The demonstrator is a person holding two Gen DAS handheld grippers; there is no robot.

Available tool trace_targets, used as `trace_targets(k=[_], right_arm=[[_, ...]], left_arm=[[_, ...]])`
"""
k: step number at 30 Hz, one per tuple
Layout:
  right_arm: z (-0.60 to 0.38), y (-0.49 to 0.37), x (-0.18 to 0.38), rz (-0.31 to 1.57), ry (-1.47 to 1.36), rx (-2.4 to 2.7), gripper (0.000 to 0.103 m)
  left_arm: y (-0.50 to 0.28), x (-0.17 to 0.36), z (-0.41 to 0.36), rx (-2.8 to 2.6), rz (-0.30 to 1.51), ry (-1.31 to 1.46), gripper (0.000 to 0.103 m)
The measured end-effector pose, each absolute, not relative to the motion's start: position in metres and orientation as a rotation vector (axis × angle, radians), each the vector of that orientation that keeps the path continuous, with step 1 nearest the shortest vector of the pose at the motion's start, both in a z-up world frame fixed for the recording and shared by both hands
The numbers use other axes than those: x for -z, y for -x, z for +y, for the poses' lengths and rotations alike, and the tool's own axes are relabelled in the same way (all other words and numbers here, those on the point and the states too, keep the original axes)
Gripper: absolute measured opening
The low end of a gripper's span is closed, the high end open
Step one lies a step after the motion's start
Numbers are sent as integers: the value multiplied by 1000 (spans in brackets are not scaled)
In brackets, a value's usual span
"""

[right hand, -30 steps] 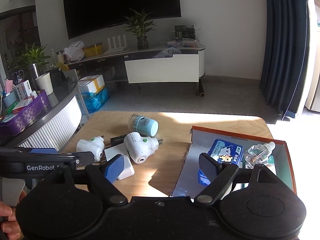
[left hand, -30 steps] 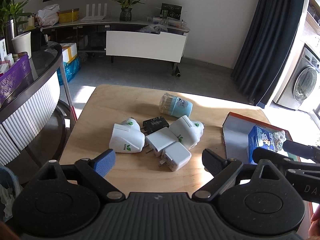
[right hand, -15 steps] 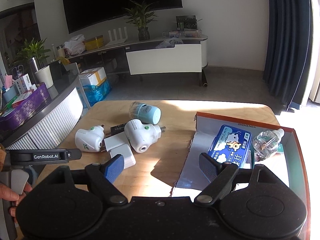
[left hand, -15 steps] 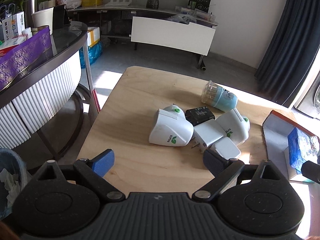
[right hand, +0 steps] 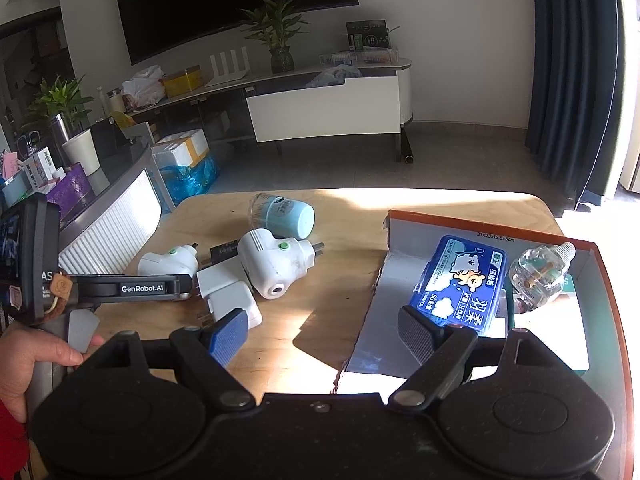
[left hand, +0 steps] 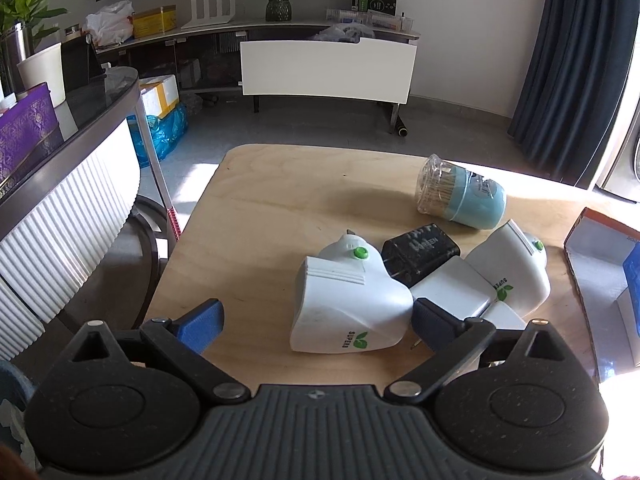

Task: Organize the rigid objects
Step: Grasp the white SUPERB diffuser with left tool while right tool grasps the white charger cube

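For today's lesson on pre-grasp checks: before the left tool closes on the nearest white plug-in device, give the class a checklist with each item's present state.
1. Left tool open: ok; its jaws have just been opening, and neither pad presses on anything.
2. Nearest white plug-in device within the jaws' span: ok; it lies ahead, between the pads' lines.
3. Device free of neighbours: not ok; the black adapter and the white charger crowd its right side.
4. Right pad's path clear: cannot tell; it sits close to the charger.
5. Orange-rimmed box has room: ok.
6. Right tool clear of the pile: ok; open and empty.
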State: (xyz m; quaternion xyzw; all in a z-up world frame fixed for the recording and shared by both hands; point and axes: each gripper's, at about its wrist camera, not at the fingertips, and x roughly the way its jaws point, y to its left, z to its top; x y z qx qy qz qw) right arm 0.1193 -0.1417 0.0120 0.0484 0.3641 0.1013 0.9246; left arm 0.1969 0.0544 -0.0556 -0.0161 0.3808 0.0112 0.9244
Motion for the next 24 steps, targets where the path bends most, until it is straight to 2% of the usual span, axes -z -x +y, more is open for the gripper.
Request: trace_targets(k=[2, 4, 5, 6, 7, 24], right_arm=[[-140, -121, -9, 755, -99, -216, 97], [-136, -123, -6, 765, -100, -232, 97], [-134, -124, -4, 769, -98, -243, 97], [-132, -125, -3, 773, -96, -254, 97], [-129, -127, -1, 778, -95, -267, 97], [-46, -185, 37, 867, 72, -441, 97]], left_arm=[[-200, 59, 55, -20, 771, 23, 100], [-201, 60, 59, 15, 750, 55, 92], [-200, 60, 60, 34, 743, 68, 83], [-201, 60, 61, 56, 743, 76, 64], [-201, 61, 61, 65, 751, 74, 62], [-152, 48, 88, 65, 719, 194, 61]])
